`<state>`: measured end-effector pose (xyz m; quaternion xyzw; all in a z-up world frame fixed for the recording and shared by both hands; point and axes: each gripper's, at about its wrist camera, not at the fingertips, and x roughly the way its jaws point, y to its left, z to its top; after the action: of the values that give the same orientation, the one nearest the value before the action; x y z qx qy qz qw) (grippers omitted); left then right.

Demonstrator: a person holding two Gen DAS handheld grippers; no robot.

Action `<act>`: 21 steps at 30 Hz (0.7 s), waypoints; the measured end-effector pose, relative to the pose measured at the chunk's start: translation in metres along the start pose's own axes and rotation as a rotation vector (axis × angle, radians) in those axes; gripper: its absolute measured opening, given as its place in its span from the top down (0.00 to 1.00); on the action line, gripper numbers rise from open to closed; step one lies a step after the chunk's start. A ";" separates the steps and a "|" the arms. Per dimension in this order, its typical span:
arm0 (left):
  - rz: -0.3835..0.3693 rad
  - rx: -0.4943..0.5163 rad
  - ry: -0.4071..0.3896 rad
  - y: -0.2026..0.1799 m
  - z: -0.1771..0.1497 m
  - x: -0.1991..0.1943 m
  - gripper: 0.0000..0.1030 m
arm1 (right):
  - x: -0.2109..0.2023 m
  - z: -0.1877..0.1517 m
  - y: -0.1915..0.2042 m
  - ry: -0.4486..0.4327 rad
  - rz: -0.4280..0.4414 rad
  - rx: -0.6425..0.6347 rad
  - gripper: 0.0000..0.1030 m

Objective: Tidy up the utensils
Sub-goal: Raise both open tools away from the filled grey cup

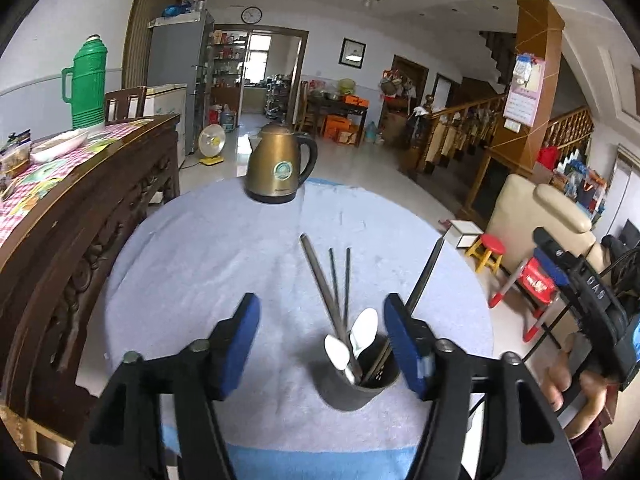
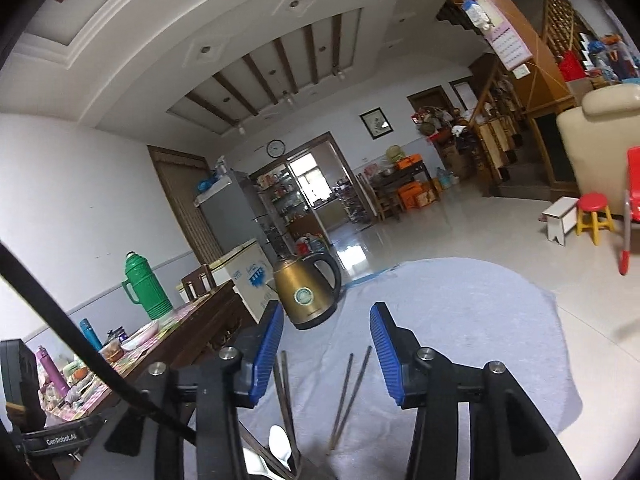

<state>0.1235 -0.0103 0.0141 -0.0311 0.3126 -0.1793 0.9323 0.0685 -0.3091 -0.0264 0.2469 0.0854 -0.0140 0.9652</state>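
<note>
Utensils, near to far: we see two spoons (image 1: 352, 344) standing in the dark cup (image 1: 362, 380), low between the spread, empty left gripper (image 1: 322, 350). Beyond them, loose chopsticks (image 1: 339, 280) lie on the blue cloth (image 1: 224, 248), long axes running away from us. Our right gripper (image 2: 326, 354), also spread and empty, frames one pair (image 2: 348, 396) and we judge it nearer.

The clearest lettering is "GenRobot.AI", white on the black handheld device (image 2: 48, 438) at the lower left of the right wrist view. In the left wrist view, the black gripper body (image 1: 592, 292) held at the right edge carries pale characters that look like "DAS", though they stand turned and I cannot be sure. The kettle (image 1: 280, 164) has a round badge and a line of print near its base, both too small to read. The wall calendar's (image 1: 522, 100) figures are a blur.
</note>
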 end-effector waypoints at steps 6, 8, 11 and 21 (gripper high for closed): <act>0.074 0.036 0.004 -0.001 -0.009 -0.013 0.25 | -0.022 0.005 -0.006 0.011 -0.040 -0.007 0.48; 0.098 0.043 -0.003 -0.001 -0.012 -0.019 0.23 | -0.031 0.006 -0.005 0.021 -0.041 -0.010 0.43; 0.161 0.057 -0.021 -0.003 -0.014 -0.030 0.19 | -0.041 0.006 -0.001 0.040 -0.027 -0.008 0.37; 0.289 0.105 -0.096 -0.004 -0.012 -0.062 0.16 | -0.067 -0.006 0.038 0.105 -0.002 -0.120 0.36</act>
<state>0.0691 0.0082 0.0408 0.0542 0.2592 -0.0578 0.9626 0.0039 -0.2735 -0.0020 0.1892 0.1366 0.0033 0.9724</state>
